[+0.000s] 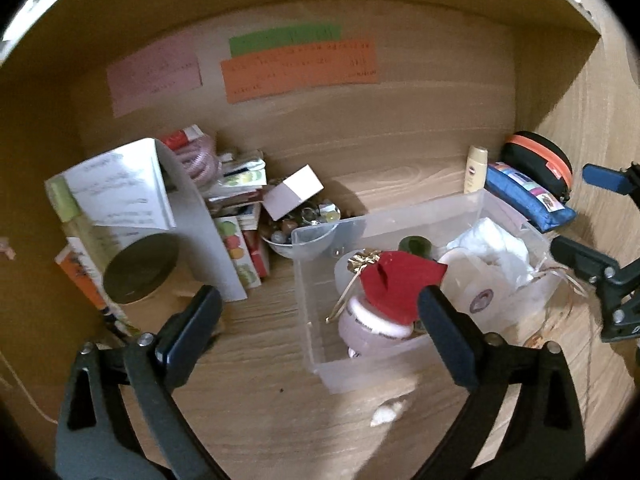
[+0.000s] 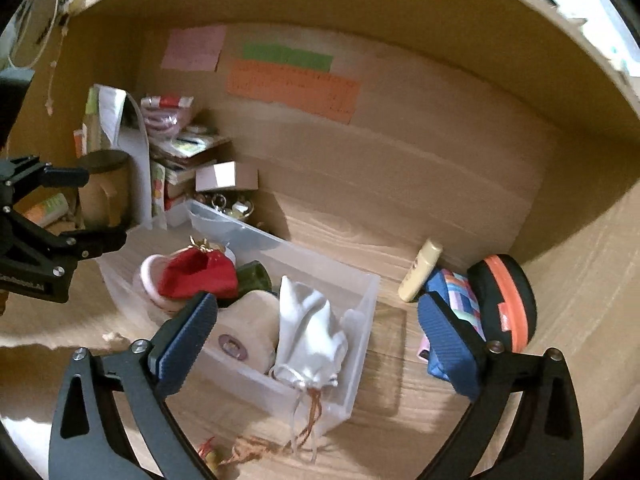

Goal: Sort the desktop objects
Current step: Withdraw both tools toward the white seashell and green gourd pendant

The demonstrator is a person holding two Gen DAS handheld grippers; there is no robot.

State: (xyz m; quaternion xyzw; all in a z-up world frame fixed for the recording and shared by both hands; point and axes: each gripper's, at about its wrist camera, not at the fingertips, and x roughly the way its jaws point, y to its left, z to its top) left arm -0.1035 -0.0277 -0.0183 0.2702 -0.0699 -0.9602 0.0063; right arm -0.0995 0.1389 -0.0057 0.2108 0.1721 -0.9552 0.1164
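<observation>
Your left gripper [image 1: 320, 332] has its jaws spread wide with nothing pinched between the pads, angled downward. Your right gripper [image 2: 318, 338] is likewise wide open and empty, tilted down beside it.

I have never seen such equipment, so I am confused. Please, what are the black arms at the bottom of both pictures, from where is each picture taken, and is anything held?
There is no robot here. A person holds a two-finger tool in each hand, and a wide-angle camera on each tool looks forward along its fingers. One picture comes from the left tool, the other from the right tool.

Both tools are open and hold nothing.

On the wooden desk stands a clear plastic box containing a red pouch and a white drawstring bag. Left of it are stacked books and a bowl of marbles. To the right lie a blue pouch and a black case with an orange stripe.
</observation>
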